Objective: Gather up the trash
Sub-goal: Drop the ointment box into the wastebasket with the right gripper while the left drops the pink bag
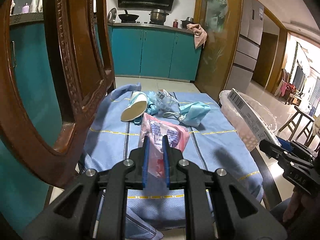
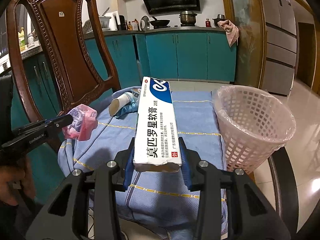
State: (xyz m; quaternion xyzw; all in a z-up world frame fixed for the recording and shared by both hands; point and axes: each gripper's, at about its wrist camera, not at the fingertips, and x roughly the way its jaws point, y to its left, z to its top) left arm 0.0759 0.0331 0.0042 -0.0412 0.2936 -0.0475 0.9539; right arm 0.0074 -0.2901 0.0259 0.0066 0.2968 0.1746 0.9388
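Note:
My left gripper [image 1: 155, 138] is shut on a pink plastic wrapper [image 1: 167, 132], lifted above the blue cloth [image 1: 112, 140]; the same wrapper [image 2: 82, 122] and the left gripper [image 2: 69, 118] show at the left of the right wrist view. My right gripper [image 2: 158, 140] is shut on a long white ointment box [image 2: 156, 124], held just left of the white lattice basket [image 2: 254, 126] lined with clear plastic. The box [image 1: 252, 116] crosses over the basket [image 1: 236, 108] in the left wrist view. On the cloth lie a paper cup [image 1: 134, 108], a clear wrapper [image 1: 166, 100] and a blue face mask [image 1: 194, 112].
A carved wooden chair back [image 2: 66, 46] rises close on the left, beside the left gripper. Teal kitchen cabinets [image 2: 190, 54] stand behind the table. A wooden stool [image 1: 298, 122] stands on the tiled floor to the right. A person's hand [image 2: 12, 182] holds the left gripper.

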